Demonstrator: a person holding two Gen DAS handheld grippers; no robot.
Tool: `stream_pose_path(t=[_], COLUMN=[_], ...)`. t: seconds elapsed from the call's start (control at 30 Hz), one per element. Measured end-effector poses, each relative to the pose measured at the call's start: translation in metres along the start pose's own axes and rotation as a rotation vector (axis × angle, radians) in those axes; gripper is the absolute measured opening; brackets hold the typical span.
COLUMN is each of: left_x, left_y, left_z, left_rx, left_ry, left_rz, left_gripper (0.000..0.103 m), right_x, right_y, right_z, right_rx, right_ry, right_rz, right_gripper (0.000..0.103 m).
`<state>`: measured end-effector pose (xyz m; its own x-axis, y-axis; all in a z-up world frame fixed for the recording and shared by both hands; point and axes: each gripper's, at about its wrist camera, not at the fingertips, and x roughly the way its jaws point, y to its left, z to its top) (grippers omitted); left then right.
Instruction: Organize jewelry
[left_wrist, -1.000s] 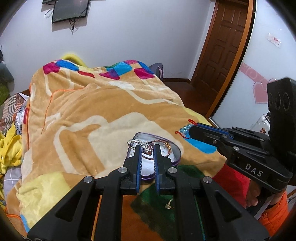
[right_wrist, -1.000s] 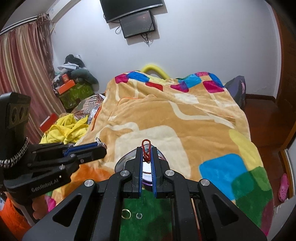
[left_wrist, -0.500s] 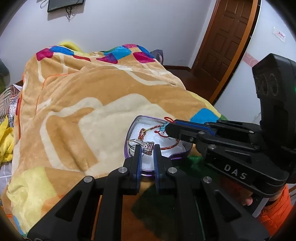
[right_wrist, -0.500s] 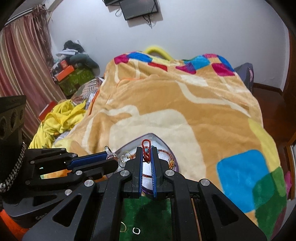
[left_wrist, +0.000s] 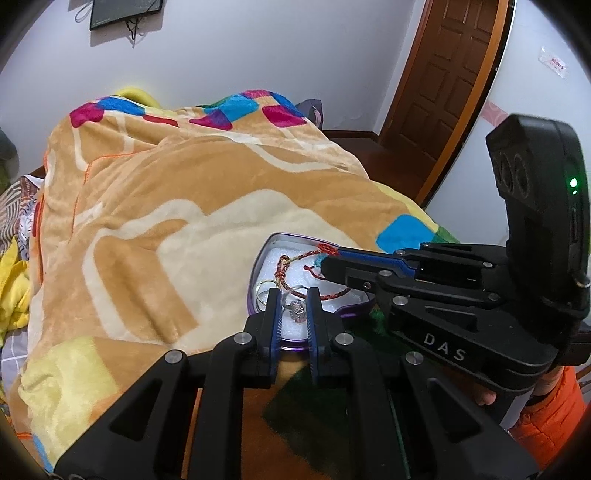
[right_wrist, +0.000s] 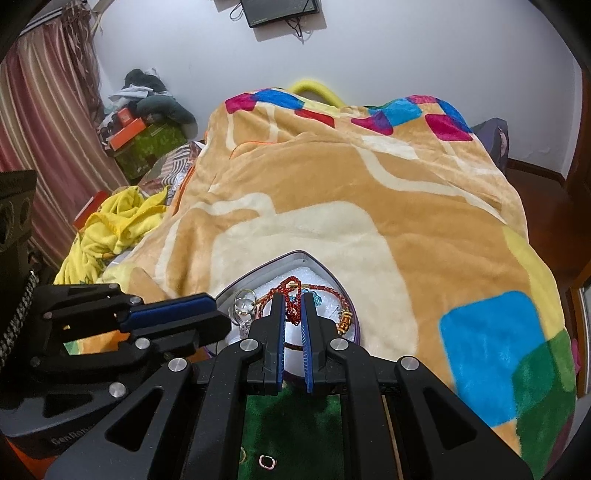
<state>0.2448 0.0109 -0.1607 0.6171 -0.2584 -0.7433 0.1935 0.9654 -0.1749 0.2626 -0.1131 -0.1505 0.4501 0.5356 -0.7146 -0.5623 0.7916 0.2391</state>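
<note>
A purple heart-shaped jewelry box (left_wrist: 258, 258) with white lining lies on the blanket; it also shows in the right wrist view (right_wrist: 306, 254). My left gripper (left_wrist: 293, 295) is over the box's near edge with its fingers slightly apart, a silver crystal ring (left_wrist: 296, 307) lying between them in the box. My right gripper (right_wrist: 291, 301) is shut on a red braided cord bracelet (right_wrist: 293, 314), holding it over the box. A red bracelet with a gold bead (right_wrist: 345, 319) and a clear crystal piece (right_wrist: 242, 308) lie in the box.
The orange patterned blanket (right_wrist: 332, 184) covers the bed. Two small rings (right_wrist: 267, 461) lie on its green patch below my right gripper. Yellow clothes (right_wrist: 114, 221) and boxes sit to the left. A brown door (left_wrist: 443, 74) stands at the right.
Both grippers moved forward over the box. My left gripper's fingers have parted and the silver ring now lies in the box. The right gripper still holds the red cord.
</note>
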Motion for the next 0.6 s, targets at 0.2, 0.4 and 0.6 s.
stream_pose_path(t=[0.2,0.4,0.6], left_x=[-0.015,-0.03,-0.045], left_y=[0.004,0.002,-0.005], left_z=[0.001,0.0,-0.006], left_rx=[-0.014,-0.002,0.011], left_ry=[-0.026,-0.049,-0.067], left_rz=[0.017,0.055,0.069], left_gripper=[0.012,0.02,0.036], right_x=[-0.008,-0.023,-0.042], right_y=[0.004,0.011,0.016], right_z=[0.001,-0.001,-0.008], right_rx=[-0.021,-0.063,-0.068], right_ry=[-0.002,-0.024,-0.058], right_rz=[-0.018,-0.053,-0.074], right_gripper=[0.008,0.016,0.021])
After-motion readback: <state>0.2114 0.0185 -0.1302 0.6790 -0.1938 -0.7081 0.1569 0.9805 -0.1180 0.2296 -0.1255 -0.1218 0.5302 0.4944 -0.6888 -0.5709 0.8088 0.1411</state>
